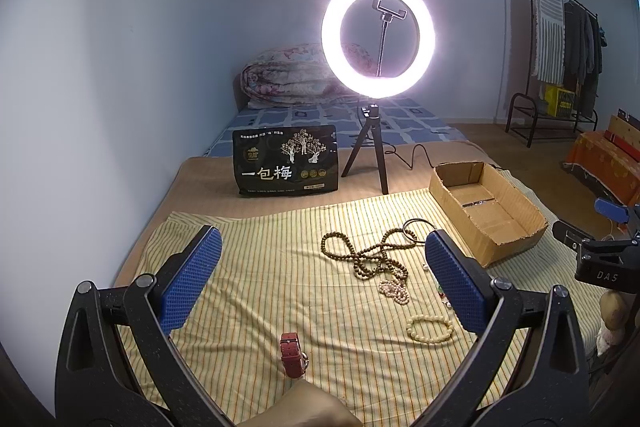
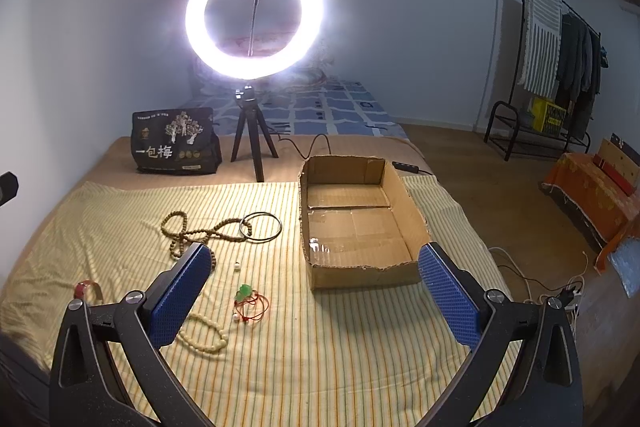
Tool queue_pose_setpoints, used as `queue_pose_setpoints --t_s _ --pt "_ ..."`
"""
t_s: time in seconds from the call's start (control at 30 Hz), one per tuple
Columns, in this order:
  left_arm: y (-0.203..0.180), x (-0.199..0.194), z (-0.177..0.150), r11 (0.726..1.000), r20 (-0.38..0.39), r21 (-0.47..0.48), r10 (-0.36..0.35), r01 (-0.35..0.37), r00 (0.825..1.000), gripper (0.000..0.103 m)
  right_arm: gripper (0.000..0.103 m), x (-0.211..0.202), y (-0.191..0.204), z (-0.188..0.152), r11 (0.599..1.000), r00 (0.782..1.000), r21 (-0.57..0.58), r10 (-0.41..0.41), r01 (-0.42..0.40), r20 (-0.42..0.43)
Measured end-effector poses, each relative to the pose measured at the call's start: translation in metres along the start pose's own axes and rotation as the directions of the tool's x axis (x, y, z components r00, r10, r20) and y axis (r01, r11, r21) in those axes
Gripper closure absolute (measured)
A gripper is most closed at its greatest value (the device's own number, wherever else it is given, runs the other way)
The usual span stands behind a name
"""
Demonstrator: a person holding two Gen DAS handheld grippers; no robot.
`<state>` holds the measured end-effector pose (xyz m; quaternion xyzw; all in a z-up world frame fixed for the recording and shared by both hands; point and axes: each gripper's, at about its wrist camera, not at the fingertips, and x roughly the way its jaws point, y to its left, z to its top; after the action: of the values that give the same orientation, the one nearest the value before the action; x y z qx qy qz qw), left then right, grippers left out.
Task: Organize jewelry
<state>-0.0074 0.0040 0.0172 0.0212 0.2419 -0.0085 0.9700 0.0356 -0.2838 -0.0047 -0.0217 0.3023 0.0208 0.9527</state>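
Striped yellow cloth (image 2: 320,367) is covering the bed, lit by a ring light (image 2: 254,17) standing beyond both tongs. Left tongs (image 1: 320,279) are hanging wide apart, gripping nothing; between and just ahead of their fingers are lying a brown bead necklace (image 1: 360,255), a small pale bead strand (image 1: 394,291), a cream bracelet (image 1: 430,329) and a red watch (image 1: 292,354). Right tongs (image 2: 314,291) are likewise gaping, holding nothing, with a green-charm red cord (image 2: 250,301) between the fingers and the cardboard box (image 2: 404,187) sitting just ahead.
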Motion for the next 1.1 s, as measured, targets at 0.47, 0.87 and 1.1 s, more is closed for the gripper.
queue_pose_setpoints --t_s 0.47,0.87,1.1 --pt "0.002 0.0 0.0 1.0 -0.001 -0.002 0.0 0.0 1.0 0.0 0.0 0.001 0.002 0.0 1.0 1.0 -0.001 0.002 -0.002 -0.001" --pt "0.006 0.001 -0.003 1.0 -0.004 -0.003 0.002 -0.002 1.0 0.0 0.0 0.004 0.004 0.0 1.0 1.0 -0.008 0.014 -0.014 -0.008" --pt "0.011 0.005 -0.009 1.0 -0.015 0.001 0.015 -0.015 1.0 0.0 0.0 0.007 0.008 -0.002 1.0 1.0 -0.011 0.021 -0.021 -0.015"
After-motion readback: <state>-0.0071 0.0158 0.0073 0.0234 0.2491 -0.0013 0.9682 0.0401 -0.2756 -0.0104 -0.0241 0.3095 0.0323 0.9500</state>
